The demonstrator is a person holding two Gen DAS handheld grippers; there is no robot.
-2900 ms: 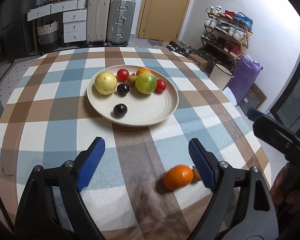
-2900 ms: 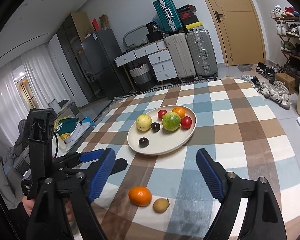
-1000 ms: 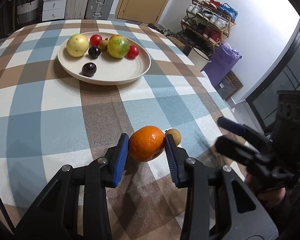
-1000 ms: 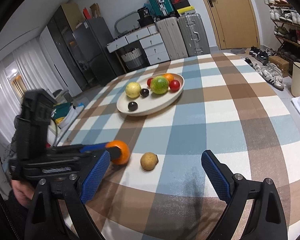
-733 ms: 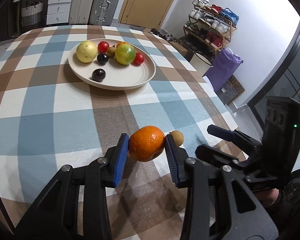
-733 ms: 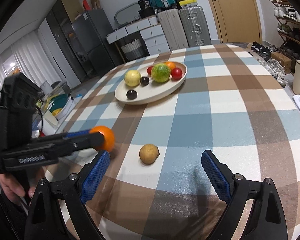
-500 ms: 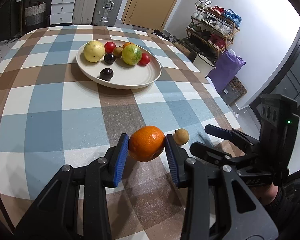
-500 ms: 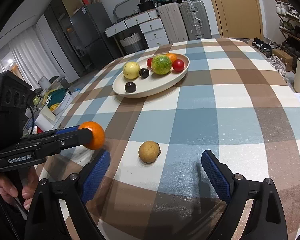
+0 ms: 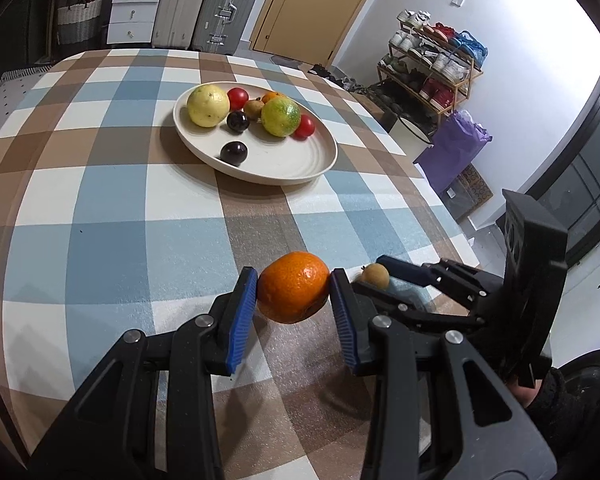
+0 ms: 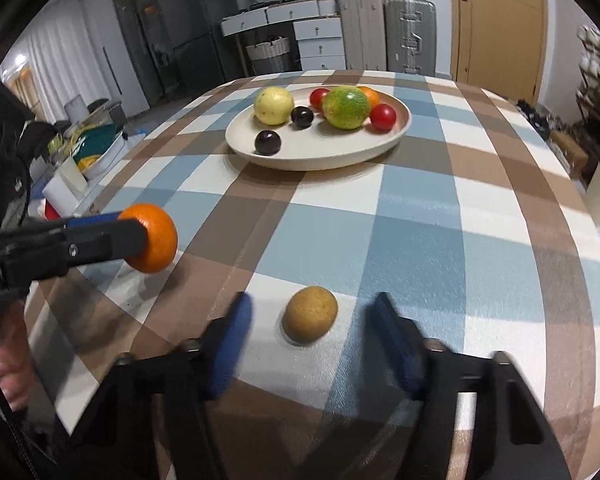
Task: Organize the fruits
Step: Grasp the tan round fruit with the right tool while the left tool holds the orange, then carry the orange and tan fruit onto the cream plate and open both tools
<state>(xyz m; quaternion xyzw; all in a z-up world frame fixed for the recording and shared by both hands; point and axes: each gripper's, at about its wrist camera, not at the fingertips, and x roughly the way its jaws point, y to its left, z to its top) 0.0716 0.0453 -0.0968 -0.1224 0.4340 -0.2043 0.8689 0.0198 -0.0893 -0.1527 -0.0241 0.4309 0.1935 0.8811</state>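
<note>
Left gripper (image 9: 293, 288) pinching the orange (image 9: 293, 286) between its blue pads, fruit lifted clear of the counter (image 9: 100, 216); a second ago the same grip sat low over the cloth, so the pick-up is done and carry is the step in hand. From the right wrist view the orange hangs at about 9 o'clock, shadow on the check cloth beneath it. Right gripper (image 10: 314, 336) has dropped down over the small brown fruit (image 10: 310, 314), which lies on the counter at roughly 6 o'clock of the plate (image 10: 340, 156), well apart from it. Jaws were spread wide half a second ago; now closing, motion-blurred, fruit between them, a gap showing either side, so no contact yet. Plate carries a yellow fruit (image 10: 273, 105), a green-orange one (image 10: 346, 107), two red ones, two dark plums and a second orange at the far rim; bare space at the near right, about 4 to 5 o'clock, looks the likely landing spot. Judgement: both last loose fruits are being taken at once, task near its end. Risk: the round brown fruit may roll off line if one pad meets it first.
</note>
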